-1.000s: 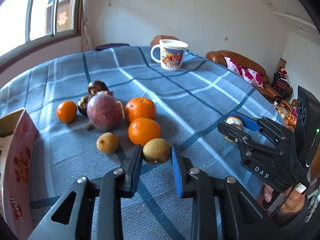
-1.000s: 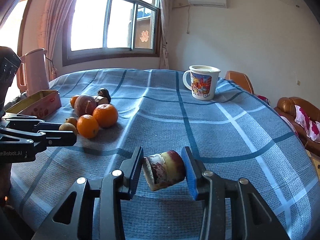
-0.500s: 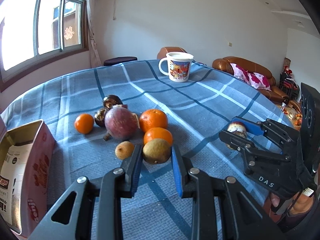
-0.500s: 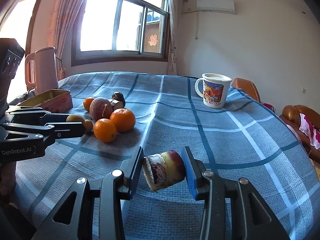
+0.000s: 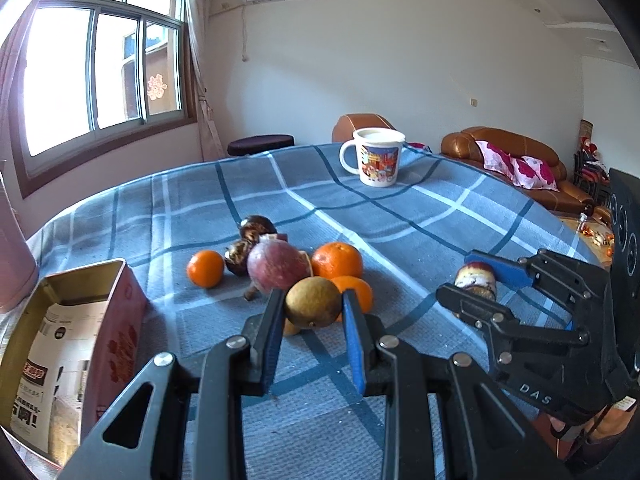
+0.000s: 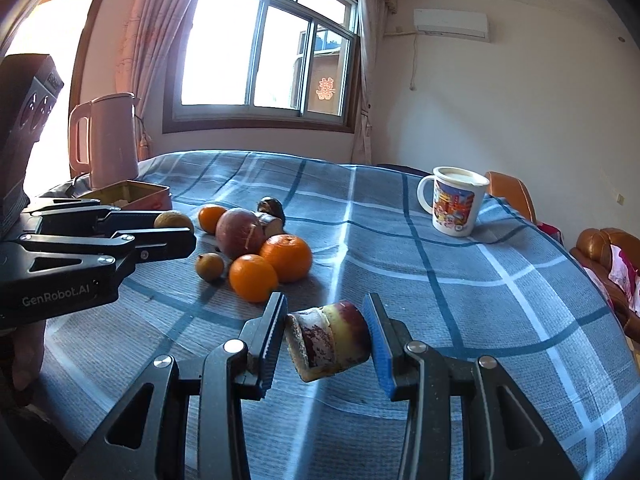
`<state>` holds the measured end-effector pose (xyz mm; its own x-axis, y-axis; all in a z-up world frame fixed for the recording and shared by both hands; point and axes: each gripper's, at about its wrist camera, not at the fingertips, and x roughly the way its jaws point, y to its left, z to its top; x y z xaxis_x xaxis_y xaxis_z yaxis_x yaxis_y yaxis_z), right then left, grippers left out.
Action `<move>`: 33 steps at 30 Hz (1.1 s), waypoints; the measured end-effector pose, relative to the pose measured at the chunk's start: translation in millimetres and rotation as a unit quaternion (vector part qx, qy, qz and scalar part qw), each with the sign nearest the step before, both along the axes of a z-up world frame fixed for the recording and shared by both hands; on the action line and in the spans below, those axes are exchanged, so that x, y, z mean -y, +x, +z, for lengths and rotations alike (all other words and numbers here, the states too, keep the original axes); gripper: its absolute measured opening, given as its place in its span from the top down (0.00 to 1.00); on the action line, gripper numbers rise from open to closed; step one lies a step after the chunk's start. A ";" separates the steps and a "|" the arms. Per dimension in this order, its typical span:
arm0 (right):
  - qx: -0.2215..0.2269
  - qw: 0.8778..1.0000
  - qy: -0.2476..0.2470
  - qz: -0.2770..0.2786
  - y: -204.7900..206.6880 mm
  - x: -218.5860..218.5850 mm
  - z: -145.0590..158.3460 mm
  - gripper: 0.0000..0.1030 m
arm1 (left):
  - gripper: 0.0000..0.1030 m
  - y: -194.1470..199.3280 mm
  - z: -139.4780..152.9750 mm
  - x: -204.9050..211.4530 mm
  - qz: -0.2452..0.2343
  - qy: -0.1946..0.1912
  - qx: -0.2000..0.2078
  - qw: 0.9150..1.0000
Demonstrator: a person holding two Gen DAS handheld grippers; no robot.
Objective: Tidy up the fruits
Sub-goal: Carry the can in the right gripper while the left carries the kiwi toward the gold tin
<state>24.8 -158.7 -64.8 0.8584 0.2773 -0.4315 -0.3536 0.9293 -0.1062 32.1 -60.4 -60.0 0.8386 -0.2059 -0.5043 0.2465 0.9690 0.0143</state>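
The brown-green round fruit (image 5: pixel 313 307) is clamped in the left tool (image 5: pixel 313 322), lifted above the blue checked surface (image 5: pixel 420 216) just near of the fruit pile. That pile holds a large reddish fruit (image 5: pixel 279 266), three oranges (image 5: pixel 337 261) and dark mangosteens (image 5: pixel 258 228). The right tool (image 6: pixel 327 340) grips a cut piece of reddish fruit (image 6: pixel 328 340) off the surface. An open tin box (image 5: pixel 72 356) stands at the left, a printed mug (image 5: pixel 378 162) far behind.
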 end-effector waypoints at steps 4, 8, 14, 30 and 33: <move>0.004 1.000 0.002 0.009 -0.9 -7.2 3.5 0.60 | 0.71 -3.3 4.1 -4.6 0.011 0.001 0.012 1.000; 0.012 1.000 0.003 0.019 -1.4 -15.0 9.0 0.60 | 0.71 -5.7 8.9 -13.0 0.024 -0.002 0.023 0.999; 0.022 0.999 0.002 0.035 -2.3 -28.7 16.1 0.60 | 0.71 -11.0 18.1 -27.9 0.046 -0.003 0.043 0.998; 0.051 0.995 -0.010 0.084 -4.5 -73.4 40.3 0.59 | 0.71 -19.4 33.1 -67.1 0.094 -0.018 0.068 0.993; 0.055 0.994 -0.010 0.093 -4.1 -80.4 45.0 0.60 | 0.71 -20.7 33.7 -75.3 0.102 -0.020 0.069 0.992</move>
<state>20.7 -78.3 -19.8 0.8353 0.4285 -0.3444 -0.5049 0.8459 -0.1720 11.5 15.0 -26.3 0.9256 -0.0427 -0.3762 0.0437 0.9990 -0.0058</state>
